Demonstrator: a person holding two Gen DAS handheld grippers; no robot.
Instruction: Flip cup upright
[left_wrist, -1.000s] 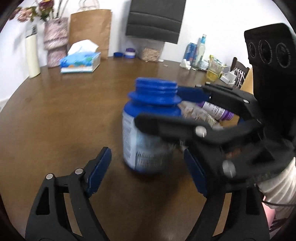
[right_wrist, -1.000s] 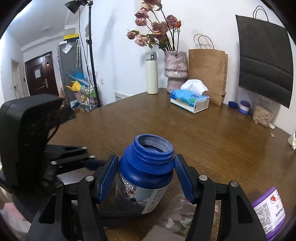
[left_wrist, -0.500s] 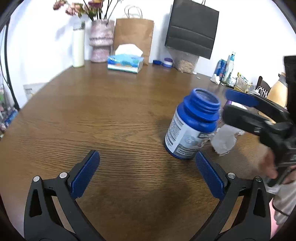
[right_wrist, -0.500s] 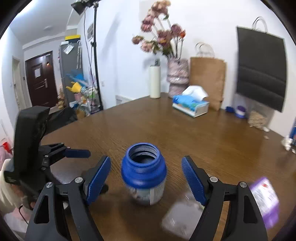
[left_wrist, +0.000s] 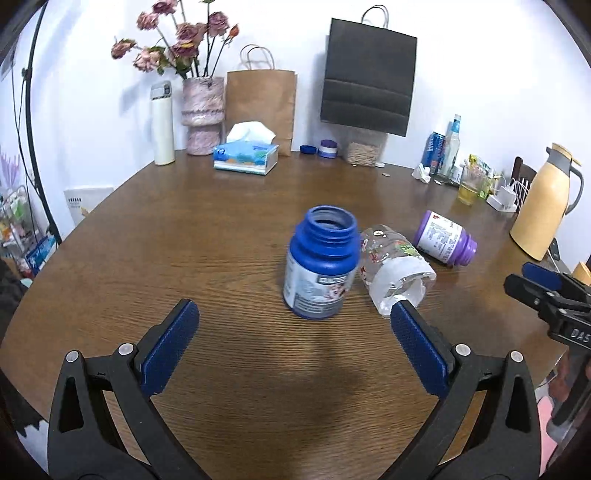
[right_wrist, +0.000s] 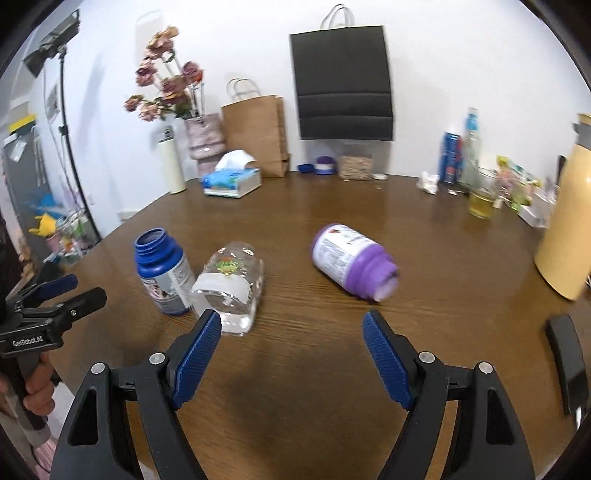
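A round wooden table (left_wrist: 155, 236) is seen set against a white wall (left_wrist: 472, 74), on which a black paper bag (left_wrist: 369, 92) is hung above a brown paper bag (left_wrist: 260, 103). Dried roses in a pink vase (left_wrist: 202, 114), a tissue box (left_wrist: 245, 157) and a yellow jug (left_wrist: 546, 206) are ranged along the table's far edge. A light stand (right_wrist: 66, 122) is placed at the left.

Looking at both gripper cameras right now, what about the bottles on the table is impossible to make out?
- Blue bottle: label text too small in both wrist views; inside hidden by its neck.
- Clear bottle: lying down, its near end covered by the right gripper's fingertip in the right wrist view; whether it touches the blue bottle is unclear.
- Purple bottle: motion-blurred in the right wrist view, so its label is unreadable.
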